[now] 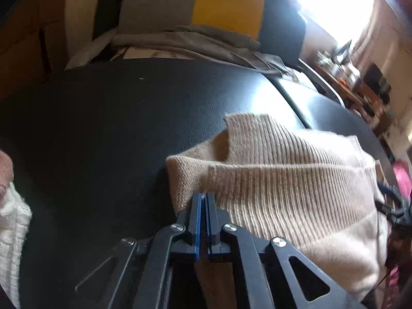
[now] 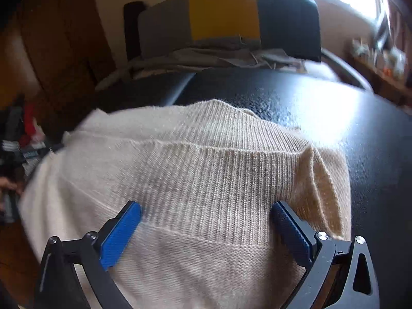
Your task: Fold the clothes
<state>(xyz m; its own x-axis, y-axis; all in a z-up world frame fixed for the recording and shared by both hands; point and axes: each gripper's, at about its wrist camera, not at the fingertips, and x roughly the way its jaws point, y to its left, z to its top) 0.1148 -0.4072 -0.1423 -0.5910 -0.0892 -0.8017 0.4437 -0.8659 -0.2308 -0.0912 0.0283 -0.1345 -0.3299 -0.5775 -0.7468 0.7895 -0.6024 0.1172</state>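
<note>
left wrist view has my left gripper (image 1: pixel 204 198) pinched shut on the beige knit sweater (image 1: pixel 278 180) edge, on the black table (image 1: pixel 116 118); right gripper (image 2: pixel 206 213) gapes wide over it, gripping nothing; pulling one-handed could skew the fold.

Sweater (image 2: pixel 195 170) lies on the table (image 1: pixel 108 118), near edge, bunched w/ a fold across it. Behind it, far end of table, a pile of clothes (image 1: pixel 185 43) w/ a cushion (image 1: pixel 190 2) standing behind that. Left gripper (image 1: pixel 203 200) sits at sweater's left corner, right gripper (image 2: pixel 206 219) over its middle.
</note>
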